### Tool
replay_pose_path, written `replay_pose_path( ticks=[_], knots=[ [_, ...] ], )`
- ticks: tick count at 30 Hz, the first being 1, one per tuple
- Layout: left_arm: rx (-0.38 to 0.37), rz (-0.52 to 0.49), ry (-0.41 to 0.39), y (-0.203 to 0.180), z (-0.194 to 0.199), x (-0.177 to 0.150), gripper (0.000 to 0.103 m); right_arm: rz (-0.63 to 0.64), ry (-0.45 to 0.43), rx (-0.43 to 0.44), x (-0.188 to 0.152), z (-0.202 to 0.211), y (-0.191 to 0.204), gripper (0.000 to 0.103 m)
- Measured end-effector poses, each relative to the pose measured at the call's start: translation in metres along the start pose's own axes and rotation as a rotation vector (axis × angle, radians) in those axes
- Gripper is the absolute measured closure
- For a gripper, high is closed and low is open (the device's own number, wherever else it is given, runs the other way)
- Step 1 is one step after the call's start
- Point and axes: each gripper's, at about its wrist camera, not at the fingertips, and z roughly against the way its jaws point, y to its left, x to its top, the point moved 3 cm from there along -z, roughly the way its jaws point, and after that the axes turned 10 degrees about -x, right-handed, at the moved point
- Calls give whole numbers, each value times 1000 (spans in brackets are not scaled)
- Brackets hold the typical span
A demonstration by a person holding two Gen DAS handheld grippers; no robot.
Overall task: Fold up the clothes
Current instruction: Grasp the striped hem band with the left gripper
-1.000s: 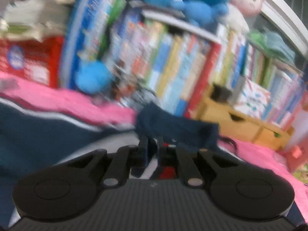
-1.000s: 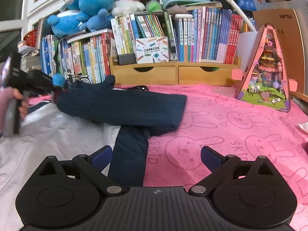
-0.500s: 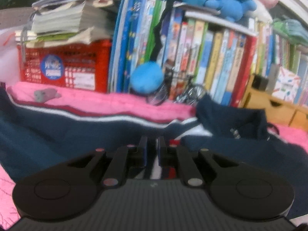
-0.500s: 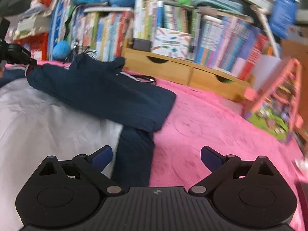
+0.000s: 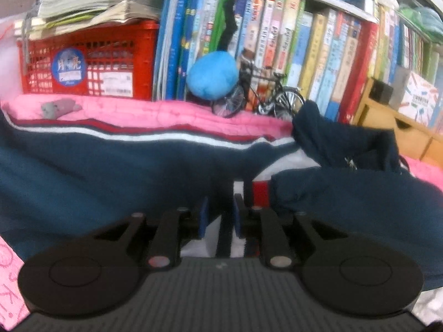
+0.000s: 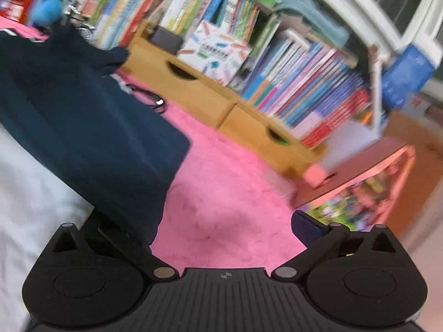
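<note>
Over the pink blanket [image 6: 221,193], left tongs [image 5: 220,218] are opening above the jacket [image 5: 83,182]; right tongs [image 6: 221,227] gape wide, empty.

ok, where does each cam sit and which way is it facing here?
Left wrist: on the left gripper, angled down at the navy garment, with the red crate and books behind; jaws opening, pads clear of the cloth.
Right wrist: on the right gripper, rolled, facing the pink blanket and wooden drawers; jaws wide, empty.
Shared: navy garment, blue plush ball, pink blanket.
</note>
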Motion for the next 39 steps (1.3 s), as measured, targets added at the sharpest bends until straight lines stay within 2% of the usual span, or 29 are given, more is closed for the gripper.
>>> replay_pose_path(
  ticks=[2,4,5,7,8,10,12,14,15,18,20,22,27,29,32,34,35,36,39],
  knots=[
    [4,-4,1,0,0,0,83,-19,31,16,-4,-3,0,1],
    [-6,8,0,3,0,0,83,24,26,-12,0,4,8,3],
    [-11,15,-1,4,0,0,83,43,17,8,2,10,9,6],
    [-13,16,-1,4,0,1,84,36,6,104,9,26,6,6],
    [-10,11,0,3,0,1,84,-3,9,178,13,35,3,5],
    [-3,1,2,2,0,1,84,-143,36,383,29,50,-3,3],
    [7,-12,4,0,-1,0,83,-375,83,628,48,57,1,0],
    [16,-21,5,-2,-1,0,83,-537,136,776,68,54,23,0],
    [20,-24,6,-2,-1,0,82,-564,139,770,81,50,41,1],
    [27,-22,5,0,-1,0,79,-468,90,600,107,42,97,8],
    [30,-21,5,0,-1,0,78,-393,84,519,108,35,119,8],
    [36,-27,6,0,-1,0,78,-342,131,454,95,23,122,8],
    [35,-25,6,0,-1,0,77,-387,238,304,41,-8,62,8],
    [27,-16,5,2,-1,-1,77,-416,290,231,24,-20,29,1],
    [22,-10,4,3,-1,0,77,-545,406,206,10,-38,-18,2],
    [21,-10,4,3,-1,0,77,-559,386,144,18,-37,-37,4],
    [21,-10,4,3,-1,0,77,-548,325,158,27,-32,-38,4],
    [20,-10,4,3,0,0,77,-534,267,182,37,-28,-38,3],
    [19,-9,3,2,0,-1,77,-451,114,331,69,-18,-11,0]
  ],
)
